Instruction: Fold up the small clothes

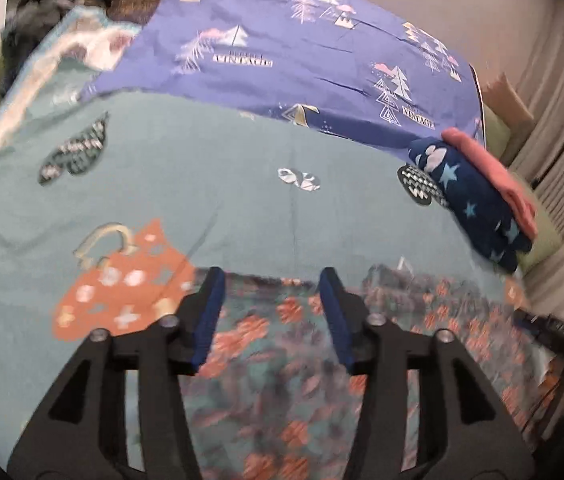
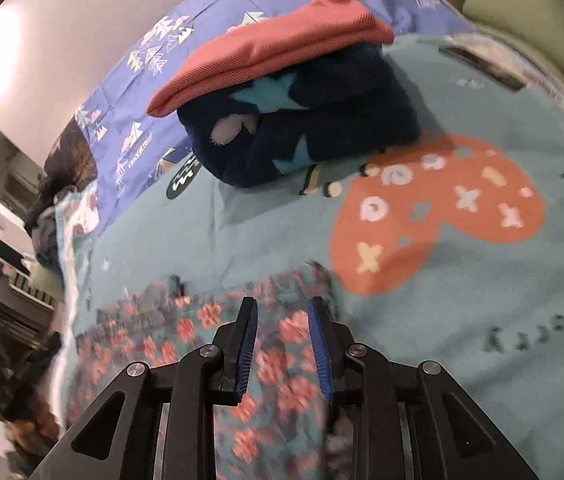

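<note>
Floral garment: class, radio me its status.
Left claw open, right claw part-closed, grip unclear. Floral garment flat under both. Folded stack beyond, clear.

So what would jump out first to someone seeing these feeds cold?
Probably the folded stack on the teal bedspread: a navy star garment with a pink one on top. Next, the flowered cloth lying right under both grippers, left and right.

We tilt both grippers downward. Our left gripper has its blue-padded fingers spread apart, nothing pressed between them. Our right gripper keeps a narrower gap, whether it grips anything is unclear.
</note>
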### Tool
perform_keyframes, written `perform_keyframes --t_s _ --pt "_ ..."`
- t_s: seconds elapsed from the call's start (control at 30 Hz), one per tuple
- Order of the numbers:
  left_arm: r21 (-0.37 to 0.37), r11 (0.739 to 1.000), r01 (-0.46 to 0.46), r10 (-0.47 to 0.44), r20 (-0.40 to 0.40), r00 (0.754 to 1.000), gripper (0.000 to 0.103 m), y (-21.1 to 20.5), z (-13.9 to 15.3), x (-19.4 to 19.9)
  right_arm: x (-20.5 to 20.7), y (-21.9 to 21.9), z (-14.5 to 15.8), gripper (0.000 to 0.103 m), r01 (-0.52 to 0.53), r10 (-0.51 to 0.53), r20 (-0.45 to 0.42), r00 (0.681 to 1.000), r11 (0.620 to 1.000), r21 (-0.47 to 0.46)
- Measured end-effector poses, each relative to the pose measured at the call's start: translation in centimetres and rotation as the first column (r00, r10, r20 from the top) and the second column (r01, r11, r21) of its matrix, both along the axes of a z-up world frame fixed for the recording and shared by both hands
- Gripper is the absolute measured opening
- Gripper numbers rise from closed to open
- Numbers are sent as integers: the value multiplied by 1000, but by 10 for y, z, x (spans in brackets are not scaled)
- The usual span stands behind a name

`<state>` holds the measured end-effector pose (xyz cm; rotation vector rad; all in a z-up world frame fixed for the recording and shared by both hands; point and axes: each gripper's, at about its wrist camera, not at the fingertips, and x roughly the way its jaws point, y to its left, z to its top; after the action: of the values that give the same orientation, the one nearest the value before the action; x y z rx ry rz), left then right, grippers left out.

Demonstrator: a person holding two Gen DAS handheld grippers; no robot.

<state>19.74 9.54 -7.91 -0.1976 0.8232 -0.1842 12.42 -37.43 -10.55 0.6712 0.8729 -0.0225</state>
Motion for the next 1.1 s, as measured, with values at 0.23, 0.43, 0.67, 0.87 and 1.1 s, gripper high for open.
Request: perform_keyframes --t_s 0.23,0.43,0.67,0.87,1.1 --pt "154 987 43 -40 -24 999 55 -3 -9 -38 -40 17 20 36 -51 53 13 998 992 -119" --pt "203 974 96 -92 -31 995 57 -22 -2 -64 -73 47 28 44 -108 110 4 994 978 -180" --pt "223 966 129 -125 -30 992 59 -27 -4 -82 -90 52 8 44 -114 103 -74 992 979 -166" --pt "212 970 118 -101 -89 991 59 -16 -28 -93 -103 47 -3 45 -71 58 -81 995 984 -166" --pt "221 971 93 -84 -47 995 60 -13 -25 -108 -126 58 17 45 -70 63 -43 997 985 -157"
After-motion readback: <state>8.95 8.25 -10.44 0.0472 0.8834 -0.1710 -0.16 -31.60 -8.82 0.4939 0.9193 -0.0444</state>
